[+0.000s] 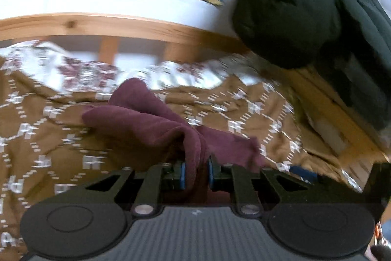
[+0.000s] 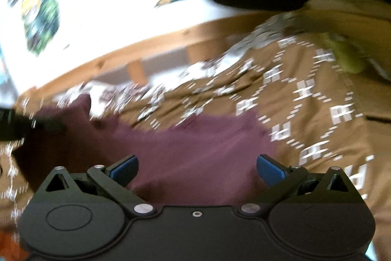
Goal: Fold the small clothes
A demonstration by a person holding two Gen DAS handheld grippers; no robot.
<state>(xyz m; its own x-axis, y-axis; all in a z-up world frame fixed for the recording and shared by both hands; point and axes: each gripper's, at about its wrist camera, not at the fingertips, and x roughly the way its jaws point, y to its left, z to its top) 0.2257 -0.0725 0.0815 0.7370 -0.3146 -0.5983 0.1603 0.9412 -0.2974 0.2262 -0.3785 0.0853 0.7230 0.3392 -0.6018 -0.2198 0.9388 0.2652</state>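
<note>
Now your left tongs (image 1: 196, 174) pinch a bunched fold of the maroon garment (image 1: 151, 124) on the bed's brown patterned blanket (image 1: 44, 138) — your right tongs (image 2: 197, 169) gape wide, empty, directly over its flat part.

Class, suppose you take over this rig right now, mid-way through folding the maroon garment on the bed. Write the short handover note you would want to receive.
Left gripper: shut on a bunched fold of the maroon garment, lifting it off the brown patterned bedspread.
Right gripper: open, holding nothing, over the flat part of the garment.
Nearby: a dark garment by the wooden bed frame.
Done: one edge gripped and raised.
Left: probably grip a second edge with the right gripper, lay the fold over, smooth it. No finished fold is visible yet; both views are blurred.
</note>
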